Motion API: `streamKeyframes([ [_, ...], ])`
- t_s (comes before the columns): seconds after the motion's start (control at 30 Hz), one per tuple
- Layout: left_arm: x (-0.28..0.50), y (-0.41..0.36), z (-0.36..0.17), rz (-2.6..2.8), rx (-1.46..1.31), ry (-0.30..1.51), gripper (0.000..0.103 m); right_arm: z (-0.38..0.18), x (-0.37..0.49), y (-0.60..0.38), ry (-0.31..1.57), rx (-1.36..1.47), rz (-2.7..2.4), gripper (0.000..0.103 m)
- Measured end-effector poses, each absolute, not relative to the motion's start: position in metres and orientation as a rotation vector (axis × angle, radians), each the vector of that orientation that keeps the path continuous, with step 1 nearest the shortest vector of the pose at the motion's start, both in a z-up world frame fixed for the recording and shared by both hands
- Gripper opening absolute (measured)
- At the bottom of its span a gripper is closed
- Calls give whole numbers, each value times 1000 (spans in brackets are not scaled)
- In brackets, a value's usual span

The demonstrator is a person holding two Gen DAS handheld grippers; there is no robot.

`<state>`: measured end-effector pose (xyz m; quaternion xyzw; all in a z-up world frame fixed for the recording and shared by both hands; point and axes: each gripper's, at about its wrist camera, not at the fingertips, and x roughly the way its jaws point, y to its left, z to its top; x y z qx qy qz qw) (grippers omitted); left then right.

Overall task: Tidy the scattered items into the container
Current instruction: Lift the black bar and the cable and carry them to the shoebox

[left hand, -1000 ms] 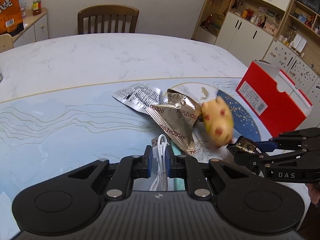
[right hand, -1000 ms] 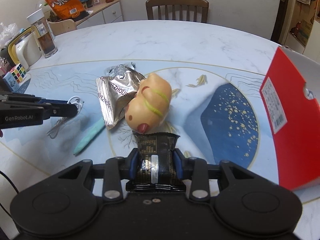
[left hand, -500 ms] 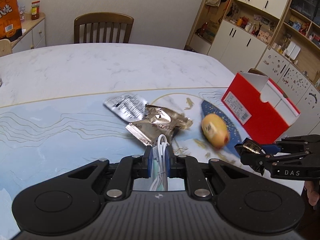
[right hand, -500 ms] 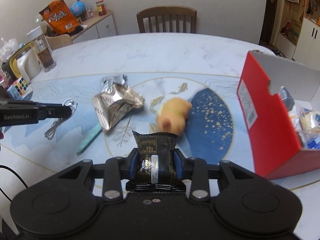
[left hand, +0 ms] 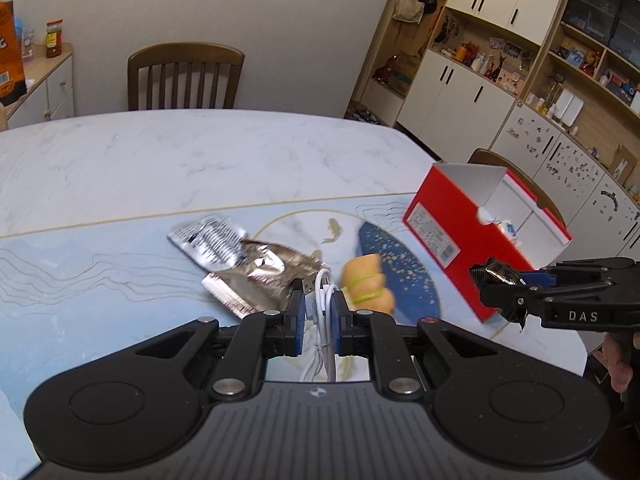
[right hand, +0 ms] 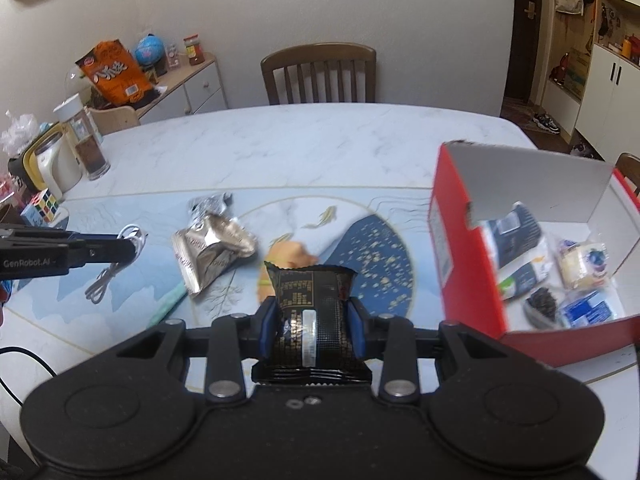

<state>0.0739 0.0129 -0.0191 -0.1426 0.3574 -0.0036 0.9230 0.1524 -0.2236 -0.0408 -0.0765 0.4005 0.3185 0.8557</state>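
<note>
Behind black packet (right hand: 311, 312), toy (right hand: 294, 254) half-hidden, blurred

Glossy foil packet (right hand: 214, 254), matt red cardboard box (left hand: 448, 224), marble-look table (left hand: 160, 160).

A marble counter (right hand: 304, 140) carries a red box (right hand: 460, 248) at its right edge, two foil packets (right hand: 212, 248), a yellow plush toy (left hand: 366, 284) mid-counter, and a Rubik's cube (right hand: 43, 205) at left.

Right gripper (right hand: 311, 322) clamps black packet (right hand: 311, 312); red box (right hand: 472, 276) beside
</note>
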Motion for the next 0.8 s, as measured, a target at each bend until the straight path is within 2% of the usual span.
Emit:
streamKeyframes([
  [0.8,127,-65,9,-66,-265,699,12,-8,219,-311,808,-189,609,35],
])
